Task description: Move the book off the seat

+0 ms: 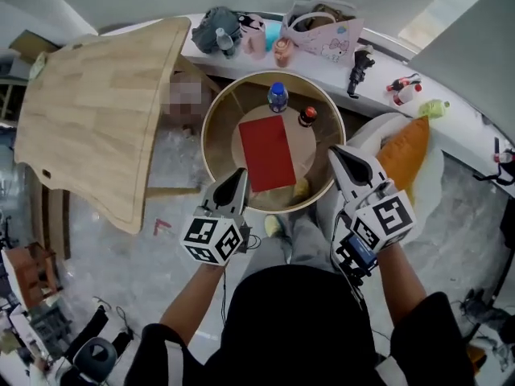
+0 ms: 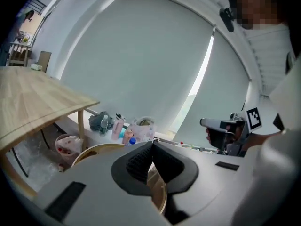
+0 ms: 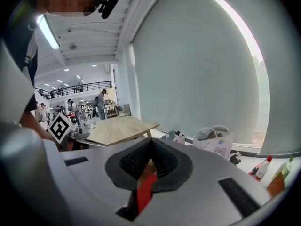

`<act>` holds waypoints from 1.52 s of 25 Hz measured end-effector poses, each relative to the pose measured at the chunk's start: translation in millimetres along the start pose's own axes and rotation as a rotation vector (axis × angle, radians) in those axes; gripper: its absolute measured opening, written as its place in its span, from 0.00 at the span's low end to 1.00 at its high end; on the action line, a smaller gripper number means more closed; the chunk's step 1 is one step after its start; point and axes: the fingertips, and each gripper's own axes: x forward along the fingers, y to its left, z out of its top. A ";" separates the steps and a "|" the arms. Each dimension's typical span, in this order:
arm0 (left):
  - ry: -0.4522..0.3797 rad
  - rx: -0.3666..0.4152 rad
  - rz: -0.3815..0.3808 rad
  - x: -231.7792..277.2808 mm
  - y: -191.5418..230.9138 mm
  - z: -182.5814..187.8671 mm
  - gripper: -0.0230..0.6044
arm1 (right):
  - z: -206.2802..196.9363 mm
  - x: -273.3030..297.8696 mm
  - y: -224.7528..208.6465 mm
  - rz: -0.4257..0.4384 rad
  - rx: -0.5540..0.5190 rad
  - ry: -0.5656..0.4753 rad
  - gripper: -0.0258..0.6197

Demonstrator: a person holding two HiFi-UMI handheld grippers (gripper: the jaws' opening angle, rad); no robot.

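**A:** Where is the flat red book (image 1: 267, 151) now?

**B:** It lies flat in the middle of the round, raised-rim wooden table (image 1: 211, 127), ahead of the person. Just beyond it are a clear bottle with a blue cap (image 1: 278, 96) and a small dark bottle with a red cap (image 1: 307, 117). The white padded seat (image 1: 372, 132) with the orange cushion (image 1: 406, 155) is to the right, and no book is on it.

**A:** And the two tools?

**B:** The left gripper (image 1: 241, 173) hangs over the table's near rim with its jaws pressed together on nothing. The right gripper (image 1: 335, 152) is between the table and the seat, also closed. Its own view shows a strip of red in the gap behind the tips. The head view shows nothing in its grasp, so I read that red as the book lying below.

**A:** So which step is this?

**B:** I'd say the carrying is done, with the book set down, both tools clear of it and the book off the seat.

**A:** Anything left to do?

**B:** Probably very little. If the book needs straightening, the jaws would have to open first, then come down from the near side, keeping clear of the two bottles beyond the book.
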 end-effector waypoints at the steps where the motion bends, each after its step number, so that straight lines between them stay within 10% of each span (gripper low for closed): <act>1: -0.024 0.007 -0.010 -15.8 -11.0 8.4 0.06 | 6.5 -7.9 9.6 -0.002 -0.001 -0.012 0.05; 13: -0.225 0.135 -0.035 -171.9 -62.1 47.3 0.06 | 45.2 -79.9 117.7 0.019 -0.061 -0.123 0.05; 38: -0.274 0.157 -0.098 -230.5 -170.8 2.7 0.06 | 25.7 -177.7 171.6 0.049 -0.145 -0.127 0.05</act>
